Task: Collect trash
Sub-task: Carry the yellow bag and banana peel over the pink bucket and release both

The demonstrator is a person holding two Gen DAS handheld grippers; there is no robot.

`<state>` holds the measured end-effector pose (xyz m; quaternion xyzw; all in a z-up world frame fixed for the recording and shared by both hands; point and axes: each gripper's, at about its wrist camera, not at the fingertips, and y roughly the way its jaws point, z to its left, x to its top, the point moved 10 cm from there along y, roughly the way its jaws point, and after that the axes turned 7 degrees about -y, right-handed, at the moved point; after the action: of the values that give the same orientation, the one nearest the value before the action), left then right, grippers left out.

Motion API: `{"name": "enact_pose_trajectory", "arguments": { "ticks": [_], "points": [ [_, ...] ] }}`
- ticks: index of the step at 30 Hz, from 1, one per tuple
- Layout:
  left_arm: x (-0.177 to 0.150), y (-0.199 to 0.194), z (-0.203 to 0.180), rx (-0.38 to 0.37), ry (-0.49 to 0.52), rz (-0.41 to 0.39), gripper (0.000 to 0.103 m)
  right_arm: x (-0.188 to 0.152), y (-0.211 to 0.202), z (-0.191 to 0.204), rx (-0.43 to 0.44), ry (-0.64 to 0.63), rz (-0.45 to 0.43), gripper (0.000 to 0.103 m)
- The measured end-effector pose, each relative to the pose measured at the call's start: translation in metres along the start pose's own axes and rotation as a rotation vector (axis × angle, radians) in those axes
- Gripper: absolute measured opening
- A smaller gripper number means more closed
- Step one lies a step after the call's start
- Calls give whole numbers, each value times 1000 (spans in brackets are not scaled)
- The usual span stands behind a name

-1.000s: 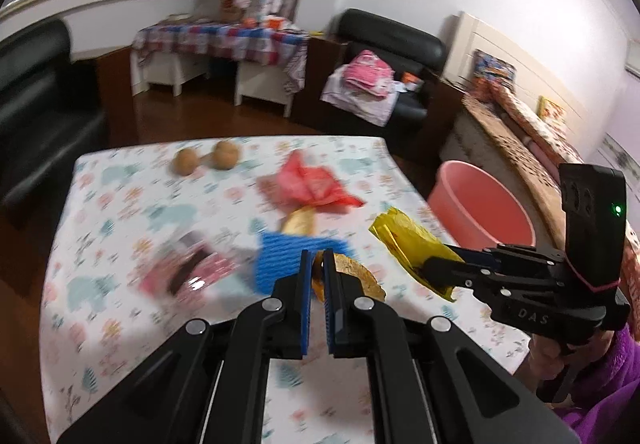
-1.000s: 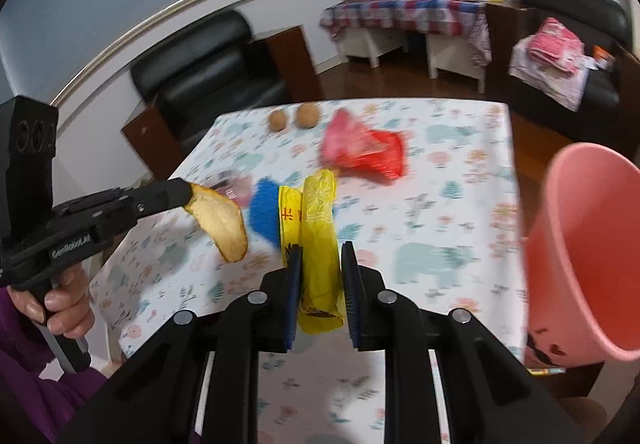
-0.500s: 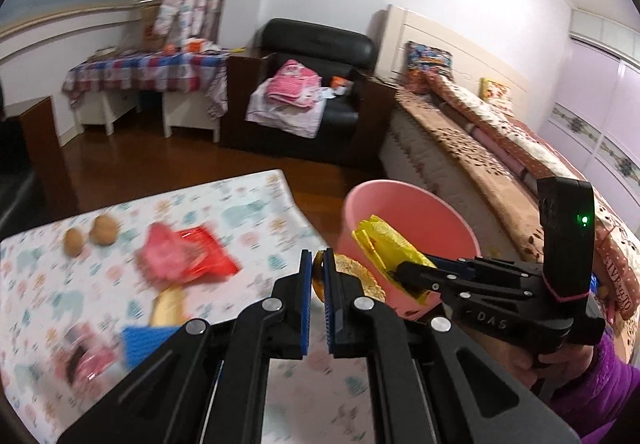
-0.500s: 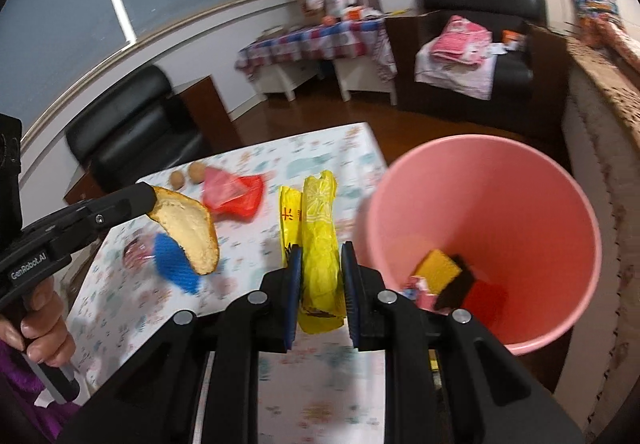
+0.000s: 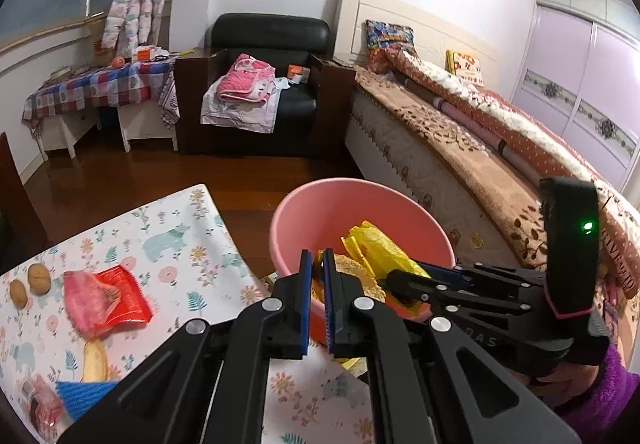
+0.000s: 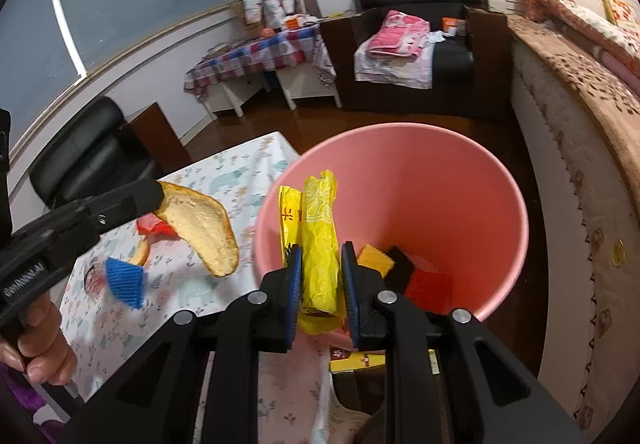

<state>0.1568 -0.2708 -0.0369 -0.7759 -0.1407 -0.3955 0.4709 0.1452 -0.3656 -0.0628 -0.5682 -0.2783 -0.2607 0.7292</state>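
Observation:
My right gripper [image 6: 320, 252] is shut on a crumpled yellow plastic bag [image 6: 318, 240] and holds it over the near rim of the pink bin [image 6: 460, 203]. My left gripper [image 5: 316, 256] is shut on a slice of bread [image 6: 204, 228], held at the bin's left rim just above the table edge. The bin [image 5: 304, 211] holds yellow, black and red trash. A red wrapper [image 5: 108, 296], another bread piece [image 5: 94, 360], a blue foam net [image 5: 86, 392] and a small pink packet [image 5: 42, 404] lie on the floral table [image 5: 180, 244].
Two walnuts [image 5: 30, 284] lie at the table's far left. A bed [image 5: 480, 147] runs along the right behind the bin. A black armchair [image 5: 260, 83] and a checked side table [image 5: 100, 87] stand at the back. A yellow box [image 6: 360, 360] lies below the bin.
Both grippers have swung right from the table toward the pink bin, each carrying its item. The yellow bag is now above the bin rim and the bread beside it.

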Motion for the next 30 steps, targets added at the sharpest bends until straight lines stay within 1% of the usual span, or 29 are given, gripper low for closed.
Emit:
{"name": "enact_pose_trajectory", "arguments": {
  "ticks": [6,14,15,16,17,18,19,20,25,26,27,28,30],
  "points": [
    [-6,29,-12,-2,14,44,5,-7,2,-17,-19,43,10,20],
    [-15,48,-18,0,14,82,6,-11,5,-27,-29,65,19,20],
    [-15,49,-19,-2,11,82,8,-12,6,-28,-29,68,20,20],
    [-15,49,-19,-9,9,81,14,-12,6,-29,-30,72,20,20],
    [-15,48,-20,-10,9,78,25,-12,6,-30,-29,74,19,20],
    [-14,48,-20,-8,9,75,31,-12,6,-30,-29,75,19,20],
    [-14,47,-20,-8,6,74,41,-12,7,-30,-30,75,19,20],
    [-14,46,-20,-12,-1,72,42,-12,7,-28,-33,74,19,20],
    [-11,42,-15,-14,-23,67,42,-12,7,-27,-44,74,14,21],
    [-11,40,-14,-14,-26,66,42,-12,7,-27,-45,77,13,23],
    [-11,39,-13,-14,-28,65,42,-11,7,-28,-45,81,11,29],
    [-12,37,-13,-12,-28,63,42,-11,7,-29,-45,87,10,32],
    [-12,35,-13,-11,-29,61,42,-10,6,-31,-45,101,10,33]
  ]
}}
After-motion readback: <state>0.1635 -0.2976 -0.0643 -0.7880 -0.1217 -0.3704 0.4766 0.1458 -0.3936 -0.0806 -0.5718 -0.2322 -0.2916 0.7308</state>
